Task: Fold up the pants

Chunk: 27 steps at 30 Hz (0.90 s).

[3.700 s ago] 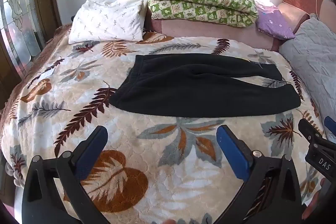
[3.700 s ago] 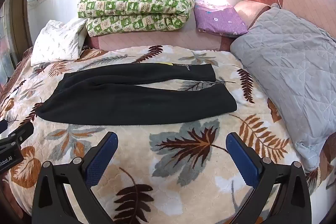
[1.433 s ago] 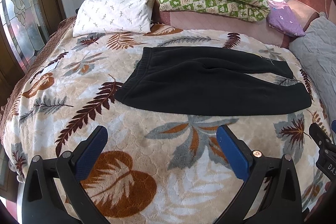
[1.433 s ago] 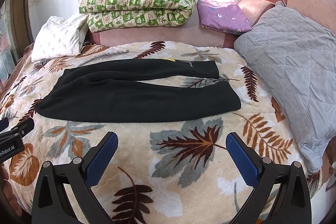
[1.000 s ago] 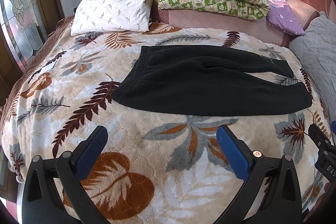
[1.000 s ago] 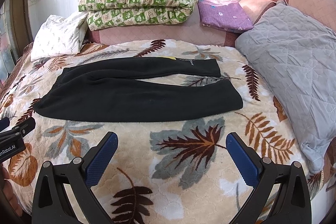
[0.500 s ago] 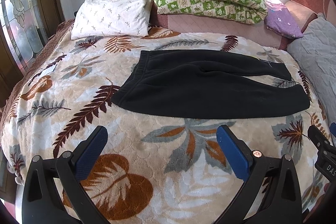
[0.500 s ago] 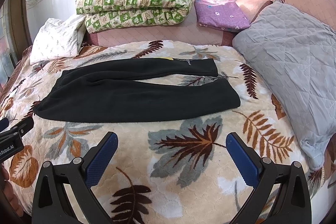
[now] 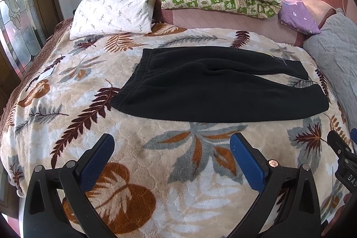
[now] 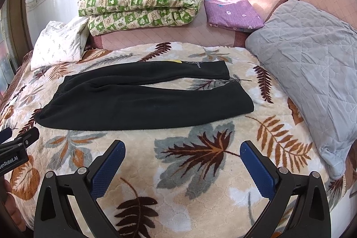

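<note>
Leafy brown, grey and cream blanket (image 9: pixel 67 86) covers the big bed, and the black pants (image 9: pixel 207 86) lie flat in the middle of it, with the waist toward the white pillow (image 9: pixel 113 12) side and the two legs reaching toward the grey quilt (image 10: pixel 312 59). At the far side a green checked quilt (image 10: pixel 142 6) is folded up next to a purple pillow (image 10: pixel 232 12). Both tools hang over the near part of the blanket, well apart from the pants: the left gripper (image 9: pixel 171 148) and the right gripper (image 10: pixel 181 154) each have their blue fingers spread wide with nothing between them.
</note>
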Tool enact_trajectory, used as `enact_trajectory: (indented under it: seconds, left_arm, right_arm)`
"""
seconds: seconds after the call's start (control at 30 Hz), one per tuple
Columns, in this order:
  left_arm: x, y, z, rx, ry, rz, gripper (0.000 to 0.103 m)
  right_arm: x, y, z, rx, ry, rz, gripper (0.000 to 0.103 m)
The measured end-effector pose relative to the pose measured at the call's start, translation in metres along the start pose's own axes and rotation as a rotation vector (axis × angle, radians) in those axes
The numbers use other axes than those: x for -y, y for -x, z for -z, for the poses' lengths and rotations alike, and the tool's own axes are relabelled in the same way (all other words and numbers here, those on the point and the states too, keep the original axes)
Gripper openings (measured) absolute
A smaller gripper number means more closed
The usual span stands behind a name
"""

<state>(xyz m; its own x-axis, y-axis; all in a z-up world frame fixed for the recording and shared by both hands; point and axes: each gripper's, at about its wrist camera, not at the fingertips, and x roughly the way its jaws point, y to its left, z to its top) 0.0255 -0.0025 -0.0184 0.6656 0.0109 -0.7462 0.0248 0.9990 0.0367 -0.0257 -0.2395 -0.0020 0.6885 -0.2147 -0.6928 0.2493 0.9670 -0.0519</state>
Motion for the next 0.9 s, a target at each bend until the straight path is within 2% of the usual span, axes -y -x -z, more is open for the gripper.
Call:
enact_trajectory:
  seconds: [0.23, 0.53, 0.6, 0.73, 0.9]
  left_arm:
    - [0.004, -0.009, -0.006, -0.022, -0.004, 0.006, 0.103]
    - [0.007, -0.031, -0.018, -0.087, -0.022, 0.007, 0.103]
    - [0.006, -0.041, -0.029, -0.133, -0.043, 0.011, 0.103]
    - [-0.006, -0.067, -0.063, -0.241, -0.049, 0.023, 0.103]
    - [-0.044, -0.114, -0.123, -0.367, 0.069, 0.085, 0.103]
  right_arm:
    - [0.005, -0.009, -0.006, -0.01, -0.002, 0.001, 0.103]
    - [0.015, -0.028, -0.019, -0.061, 0.002, -0.041, 0.103]
    - [0.022, -0.033, -0.027, -0.078, -0.002, -0.082, 0.103]
    - [0.052, -0.049, -0.059, -0.097, -0.036, -0.11, 0.103]
    - [0.106, -0.095, -0.121, -0.133, -0.097, -0.154, 0.103]
